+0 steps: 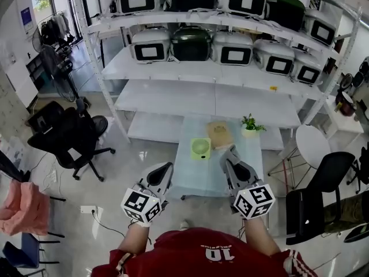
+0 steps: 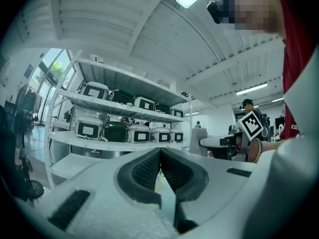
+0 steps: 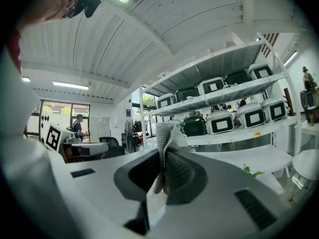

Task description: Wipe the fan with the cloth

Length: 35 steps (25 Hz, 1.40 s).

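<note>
A small green fan (image 1: 200,148) stands on the pale blue table (image 1: 196,180) in the head view. My right gripper (image 1: 232,151) hovers just right of the fan, above the table, and is shut on a grey-white cloth (image 3: 166,136) that sticks up from between its jaws in the right gripper view (image 3: 162,169). My left gripper (image 1: 166,168) is held at the table's left edge, nearer to me than the fan. Its jaws (image 2: 160,157) are pressed together with nothing between them. The fan is hidden behind the jaws in both gripper views.
A tan flat pad (image 1: 219,134) and a small potted plant (image 1: 251,126) sit at the table's far end. White shelves (image 1: 219,68) with rice cookers stand behind. A black office chair (image 1: 69,137) is at left, a black chair (image 1: 320,183) and round white table (image 1: 314,143) at right.
</note>
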Each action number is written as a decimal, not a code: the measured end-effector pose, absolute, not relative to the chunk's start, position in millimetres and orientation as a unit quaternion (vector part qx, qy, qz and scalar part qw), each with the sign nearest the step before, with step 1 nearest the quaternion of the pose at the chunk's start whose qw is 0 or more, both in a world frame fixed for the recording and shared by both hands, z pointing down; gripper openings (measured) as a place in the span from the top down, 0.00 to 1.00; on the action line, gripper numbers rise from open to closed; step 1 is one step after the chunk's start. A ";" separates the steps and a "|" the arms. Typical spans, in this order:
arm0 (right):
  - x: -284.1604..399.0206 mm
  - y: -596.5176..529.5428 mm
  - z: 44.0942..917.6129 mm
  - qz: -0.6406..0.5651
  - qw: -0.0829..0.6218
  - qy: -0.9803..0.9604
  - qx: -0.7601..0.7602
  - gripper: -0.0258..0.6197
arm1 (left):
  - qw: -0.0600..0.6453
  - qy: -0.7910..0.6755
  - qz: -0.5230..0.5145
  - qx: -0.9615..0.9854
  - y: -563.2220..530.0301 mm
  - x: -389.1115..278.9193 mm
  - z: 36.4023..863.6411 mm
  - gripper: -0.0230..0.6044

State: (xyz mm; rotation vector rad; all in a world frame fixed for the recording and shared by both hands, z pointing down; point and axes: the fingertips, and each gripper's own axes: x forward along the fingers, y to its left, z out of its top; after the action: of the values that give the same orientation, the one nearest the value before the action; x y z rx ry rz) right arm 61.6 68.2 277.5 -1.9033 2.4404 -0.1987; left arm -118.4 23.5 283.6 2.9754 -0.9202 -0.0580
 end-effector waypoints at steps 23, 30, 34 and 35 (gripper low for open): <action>33.4 -9.8 339.5 -0.110 -0.036 0.765 -0.634 0.93 | 0.077 -0.236 -0.011 0.969 -64.1 -121.1 339.8 0.96; 27.0 -23.7 366.6 -0.136 -0.043 0.774 -0.617 0.93 | 0.089 -0.241 -0.007 0.966 -69.1 -116.2 356.5 0.96; 27.4 -37.1 379.0 -0.147 -0.043 0.785 -0.600 0.93 | 0.108 -0.237 -0.002 0.965 -70.1 -105.3 368.3 0.96; 28.1 -40.3 382.4 -0.149 -0.044 0.788 -0.596 0.93 | 0.109 -0.238 0.000 0.965 -71.1 -102.4 370.8 0.96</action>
State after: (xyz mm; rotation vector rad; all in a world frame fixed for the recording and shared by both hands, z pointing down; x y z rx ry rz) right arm 28.1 -40.3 382.4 -1.9265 2.5459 -0.4816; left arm -102.4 -71.1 370.8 2.8388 -0.7007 0.0007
